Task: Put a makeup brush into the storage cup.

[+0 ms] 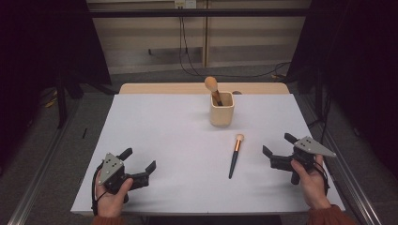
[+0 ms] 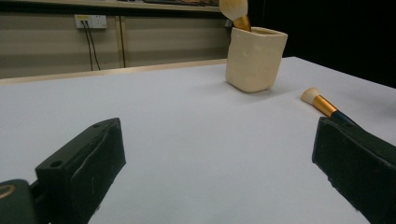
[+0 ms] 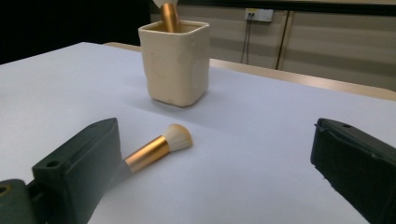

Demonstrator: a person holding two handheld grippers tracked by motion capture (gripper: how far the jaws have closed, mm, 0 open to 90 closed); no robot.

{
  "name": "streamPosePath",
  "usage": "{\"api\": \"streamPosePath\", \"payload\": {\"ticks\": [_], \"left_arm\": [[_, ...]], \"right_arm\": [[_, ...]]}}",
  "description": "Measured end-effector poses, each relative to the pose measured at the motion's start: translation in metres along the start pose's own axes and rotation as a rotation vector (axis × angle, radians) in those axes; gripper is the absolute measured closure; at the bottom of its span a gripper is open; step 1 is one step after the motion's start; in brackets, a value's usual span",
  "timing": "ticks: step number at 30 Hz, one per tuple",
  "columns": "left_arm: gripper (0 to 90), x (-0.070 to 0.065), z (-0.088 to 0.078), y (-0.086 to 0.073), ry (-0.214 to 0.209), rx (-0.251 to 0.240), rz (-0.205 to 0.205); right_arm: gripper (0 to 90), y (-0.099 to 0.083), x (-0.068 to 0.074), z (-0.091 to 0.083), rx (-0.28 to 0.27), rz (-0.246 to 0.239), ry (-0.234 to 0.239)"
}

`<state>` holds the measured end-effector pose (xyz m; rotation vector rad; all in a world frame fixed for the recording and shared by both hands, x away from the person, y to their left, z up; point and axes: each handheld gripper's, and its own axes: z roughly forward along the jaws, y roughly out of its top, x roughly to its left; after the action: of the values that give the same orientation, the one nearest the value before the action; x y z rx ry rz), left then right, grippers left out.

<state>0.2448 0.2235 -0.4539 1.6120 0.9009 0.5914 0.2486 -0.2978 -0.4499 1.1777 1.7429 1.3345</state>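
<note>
Upper centre: your cream cup point(image 1: 222, 112) holds one makeup brush point(image 1: 212, 88); a second brush point(image 1: 235, 155) lies loose at centre, unobstructed. Your left gripper point(image 1: 139, 164) and right gripper point(image 1: 277, 145), lower corners: jaws wide, holding nothing.

The counter point(image 1: 155, 126) is plain white with a pale wood far edge. The cup point(image 1: 221, 114) is cream. The makeup brush point(image 1: 235, 154) lying flat has cream bristles, a copper-gold ferrule and a black handle. Both tools are black with grey plates.
</note>
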Motion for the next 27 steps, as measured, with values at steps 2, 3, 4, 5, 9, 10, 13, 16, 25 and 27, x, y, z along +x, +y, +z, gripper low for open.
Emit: {"api": "streamPosePath", "payload": {"ticks": [2, 3, 4, 5, 9, 10, 13, 16, 25, 27], "left_arm": [[2.6, 0.0, -0.001, 0.0, -0.001, 0.002, 0.001], [2.6, 0.0, -0.002, 0.0, -0.001, 0.002, 0.005], [2.6, 0.0, -0.002, -0.001, 0.005, 0.001, 0.001], [2.6, 0.0, -0.003, -0.001, 0.006, 0.002, 0.001], [2.6, 0.001, -0.006, -0.001, 0.018, 0.002, -0.004], [2.6, 0.0, -0.006, -0.001, 0.021, -0.001, -0.005], [2.6, 0.0, -0.005, -0.001, 0.016, 0.004, 0.005], [2.6, 0.0, -0.004, -0.001, 0.015, 0.006, 0.01], [2.6, 0.003, -0.003, -0.002, 0.008, 0.006, 0.005], [2.5, 0.004, -0.003, -0.002, 0.01, 0.005, 0.004]], "right_arm": [[1.7, -0.002, -0.001, -0.005, -0.003, 0.004, -0.011], [1.8, -0.003, -0.001, -0.008, -0.008, 0.015, -0.015], [1.9, -0.005, -0.002, -0.011, -0.011, 0.019, -0.019], [1.8, -0.007, -0.001, -0.013, -0.006, 0.017, -0.024], [1.8, -0.011, 0.003, -0.024, -0.005, -0.002, -0.024], [1.7, -0.013, 0.003, -0.027, -0.002, -0.009, -0.023], [1.4, -0.019, 0.004, -0.035, -0.001, -0.009, -0.013], [1.5, -0.023, 0.002, -0.038, -0.006, -0.02, -0.028], [1.3, -0.022, 0.003, -0.036, -0.011, -0.021, -0.023], [1.3, -0.022, 0.003, -0.034, -0.013, -0.018, -0.015]]}}
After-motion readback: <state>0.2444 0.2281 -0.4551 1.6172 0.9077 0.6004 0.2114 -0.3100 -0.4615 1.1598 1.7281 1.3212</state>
